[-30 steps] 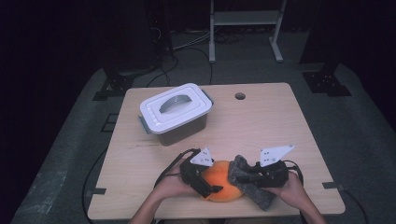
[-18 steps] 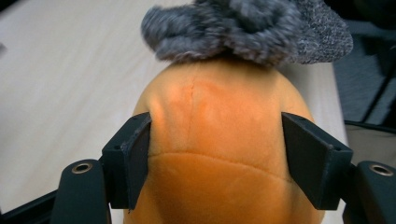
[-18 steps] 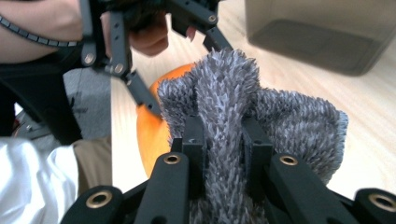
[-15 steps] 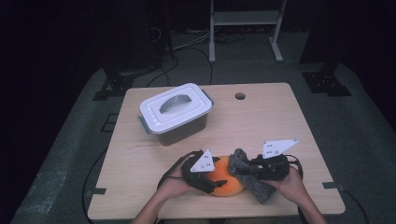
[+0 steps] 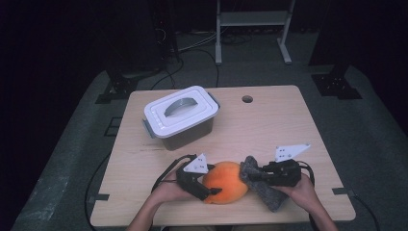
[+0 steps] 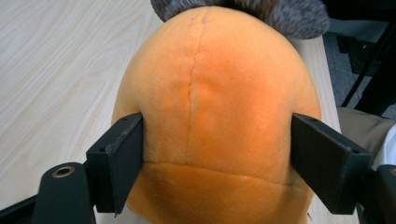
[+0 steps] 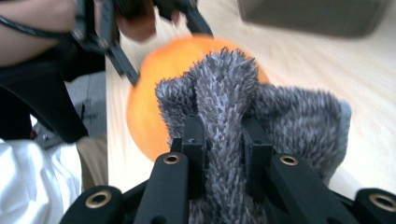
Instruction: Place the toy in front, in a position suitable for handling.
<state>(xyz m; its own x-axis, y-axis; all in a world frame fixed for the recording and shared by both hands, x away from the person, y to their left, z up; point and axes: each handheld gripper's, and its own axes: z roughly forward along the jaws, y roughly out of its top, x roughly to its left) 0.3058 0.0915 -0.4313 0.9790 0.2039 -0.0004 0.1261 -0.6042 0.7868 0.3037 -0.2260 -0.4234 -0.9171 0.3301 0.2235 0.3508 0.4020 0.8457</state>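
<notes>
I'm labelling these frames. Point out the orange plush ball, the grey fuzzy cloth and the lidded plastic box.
orange plush ball (image 6: 210,116): left gripper view, its centre seam.
grey fuzzy cloth (image 7: 224,88): right gripper view, its raised fold.
lidded plastic box (image 5: 180,115): high view, its white lid.

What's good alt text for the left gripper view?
The left gripper straddles a round orange plush toy, its two black jaws against the toy's sides, on a light wooden table. Grey fuzzy fabric lies over the toy's far end.
</notes>
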